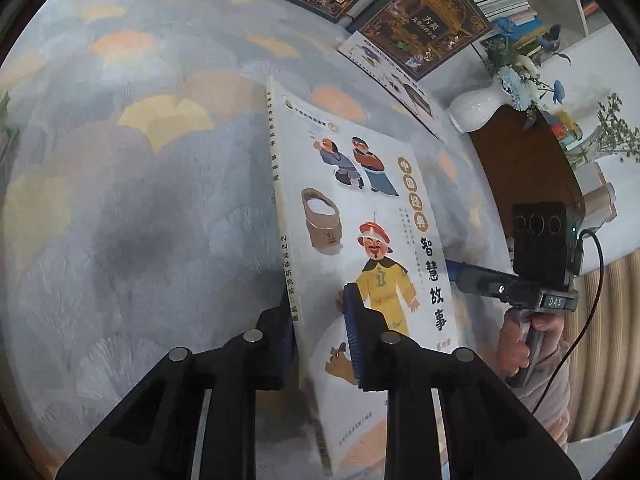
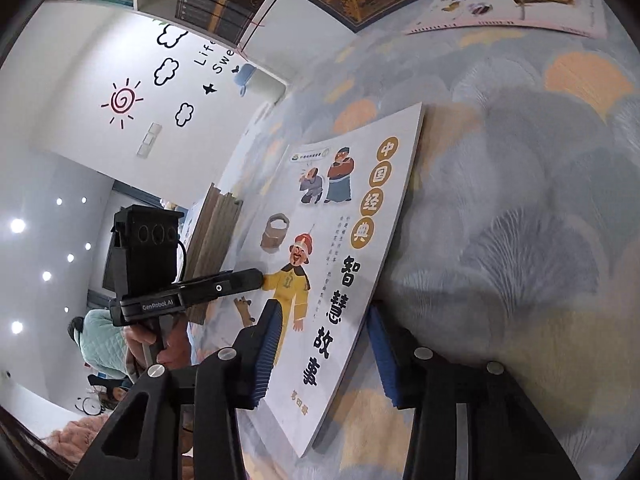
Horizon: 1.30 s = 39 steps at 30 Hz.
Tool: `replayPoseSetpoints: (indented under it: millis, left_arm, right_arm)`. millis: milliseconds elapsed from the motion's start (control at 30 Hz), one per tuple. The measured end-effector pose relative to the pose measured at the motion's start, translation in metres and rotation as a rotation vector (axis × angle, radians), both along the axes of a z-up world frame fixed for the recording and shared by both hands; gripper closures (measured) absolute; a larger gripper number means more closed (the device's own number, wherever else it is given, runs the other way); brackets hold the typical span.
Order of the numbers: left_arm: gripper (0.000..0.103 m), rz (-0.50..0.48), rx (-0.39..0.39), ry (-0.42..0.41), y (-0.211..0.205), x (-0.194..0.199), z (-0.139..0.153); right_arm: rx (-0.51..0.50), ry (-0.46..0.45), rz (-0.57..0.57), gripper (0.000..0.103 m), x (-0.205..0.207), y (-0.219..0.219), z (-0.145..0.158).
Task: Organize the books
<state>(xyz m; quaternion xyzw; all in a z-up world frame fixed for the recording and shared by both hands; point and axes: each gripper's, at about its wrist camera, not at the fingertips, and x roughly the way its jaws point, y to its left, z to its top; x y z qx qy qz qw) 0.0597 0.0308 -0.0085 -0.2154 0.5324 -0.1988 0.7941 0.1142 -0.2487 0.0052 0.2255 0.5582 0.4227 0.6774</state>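
The white storybook [image 1: 360, 208] is held tilted above the patterned carpet [image 1: 140, 200]. Its spine edge is clamped by the left gripper [image 1: 320, 340]. Its opposite edge sits between the right gripper [image 2: 324, 354] pads, but contact cannot be told.

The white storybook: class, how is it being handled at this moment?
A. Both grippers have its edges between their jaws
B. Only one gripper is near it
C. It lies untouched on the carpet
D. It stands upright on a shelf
A: the left gripper pinches the spine edge of the white storybook, and the right gripper straddles its opposite edge.
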Motion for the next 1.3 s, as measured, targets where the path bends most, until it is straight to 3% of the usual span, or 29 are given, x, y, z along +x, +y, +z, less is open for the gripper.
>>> replayPoseSetpoints:
  millis: [200, 300, 333, 433, 467, 533, 767, 900, 1067, 1300]
  left_arm:
    - [0.08, -0.05, 0.115, -0.039, -0.011, -0.003, 0.007]
    - [0.08, -0.052, 0.128, -0.05, -0.01, -0.004, 0.008]
    - [0.08, -0.051, 0.122, -0.051, -0.008, -0.005, 0.007]
    - [0.08, -0.044, 0.109, -0.052, -0.003, -0.007, 0.006]
    - [0.08, -0.043, 0.114, -0.053, -0.004, -0.007, 0.006]
    - [0.08, -0.041, 0.124, -0.054, -0.004, -0.007, 0.007]
    - [0.078, -0.032, 0.195, -0.049, -0.016, -0.008, 0.013]
    - [0.078, -0.019, 0.29, -0.071, -0.021, -0.015, 0.021]
    - [0.077, 0.014, 0.286, -0.083, -0.005, -0.019, 0.029]
    - [0.077, 0.051, 0.31, -0.132, 0.012, -0.033, 0.051]
  right_arm:
    - [-0.017, -0.025, 0.049, 0.06, 0.006, 0.01, 0.003]
    - [-0.034, -0.011, 0.069, 0.06, 0.013, 0.018, 0.004]
    - [-0.039, -0.012, 0.069, 0.063, 0.015, 0.021, 0.003]
    - [-0.083, -0.026, 0.003, 0.088, 0.019, 0.024, -0.002]
    - [-0.063, -0.022, -0.014, 0.089, 0.021, 0.02, -0.005]
    - [-0.058, -0.033, -0.034, 0.089, 0.02, 0.018, -0.005]
    - [-0.241, -0.128, -0.075, 0.085, 0.004, 0.037, 0.02]
    - [-0.304, -0.13, -0.053, 0.085, -0.003, 0.05, 0.032]
    - [-0.329, -0.206, -0.002, 0.085, -0.016, 0.073, 0.058]
    - [-0.332, -0.245, 0.016, 0.085, -0.029, 0.094, 0.076]
